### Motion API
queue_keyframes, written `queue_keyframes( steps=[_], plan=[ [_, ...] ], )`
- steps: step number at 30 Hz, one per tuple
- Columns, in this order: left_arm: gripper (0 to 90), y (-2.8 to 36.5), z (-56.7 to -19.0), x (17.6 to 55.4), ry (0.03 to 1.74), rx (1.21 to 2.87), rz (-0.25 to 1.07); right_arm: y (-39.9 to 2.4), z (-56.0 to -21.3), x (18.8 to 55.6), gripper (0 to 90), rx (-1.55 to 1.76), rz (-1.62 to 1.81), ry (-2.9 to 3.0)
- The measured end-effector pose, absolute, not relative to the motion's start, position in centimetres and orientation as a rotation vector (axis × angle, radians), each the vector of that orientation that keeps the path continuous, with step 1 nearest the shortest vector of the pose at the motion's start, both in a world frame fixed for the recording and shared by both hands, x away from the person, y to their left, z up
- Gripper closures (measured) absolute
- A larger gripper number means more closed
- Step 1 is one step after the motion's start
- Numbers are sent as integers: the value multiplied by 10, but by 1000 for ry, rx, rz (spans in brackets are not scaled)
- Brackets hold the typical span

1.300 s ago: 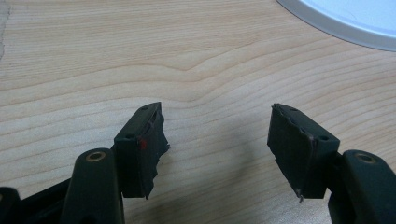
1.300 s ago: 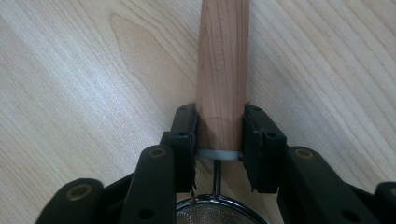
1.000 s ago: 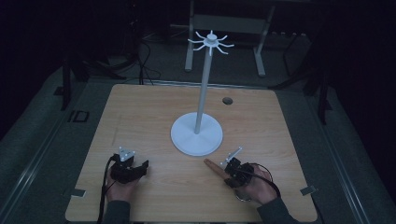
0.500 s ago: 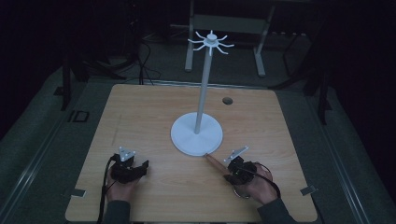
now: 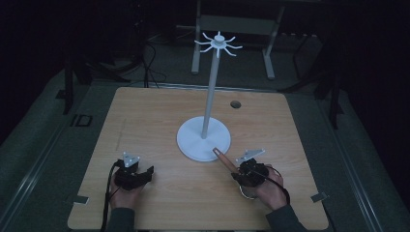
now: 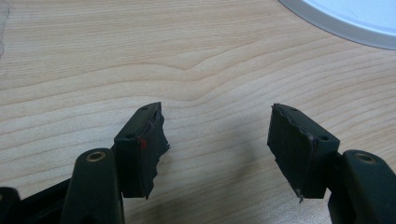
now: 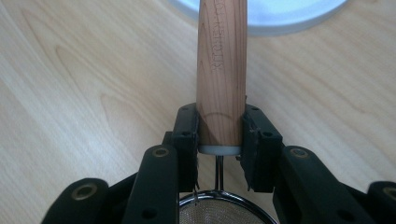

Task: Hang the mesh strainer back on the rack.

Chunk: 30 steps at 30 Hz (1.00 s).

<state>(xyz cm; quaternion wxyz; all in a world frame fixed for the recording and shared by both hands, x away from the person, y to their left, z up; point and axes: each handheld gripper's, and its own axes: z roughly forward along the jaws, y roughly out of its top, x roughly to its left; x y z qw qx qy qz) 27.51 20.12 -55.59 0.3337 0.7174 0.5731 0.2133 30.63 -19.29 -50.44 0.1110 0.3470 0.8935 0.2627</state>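
Wooden table (image 5: 159, 121) | my right gripper (image 7: 219, 140) clamps strainer handle (image 7: 222, 60) near stand base (image 5: 203, 143) | my left gripper (image 6: 217, 149) open, empty

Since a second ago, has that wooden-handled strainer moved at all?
Yes, a little. The strainer, clamped in the right gripper, has crept toward the white stand's base: its handle tip now reaches the base's rim, where earlier it lay short of it.

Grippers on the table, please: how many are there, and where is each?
2. The left gripper rests near the table's front-left edge, jaws open and empty. The right gripper sits front-right, shut on a strainer's wooden handle pointing toward the white stand's base.
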Motion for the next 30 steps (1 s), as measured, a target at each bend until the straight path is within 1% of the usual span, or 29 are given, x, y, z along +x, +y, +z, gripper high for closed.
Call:
queue_keyframes(
  steps=[30],
  plan=[
    [363, 202, -555, 275, 1496, 1870, 559, -187, -477, 312, 696, 1038, 963, 2384]
  ],
)
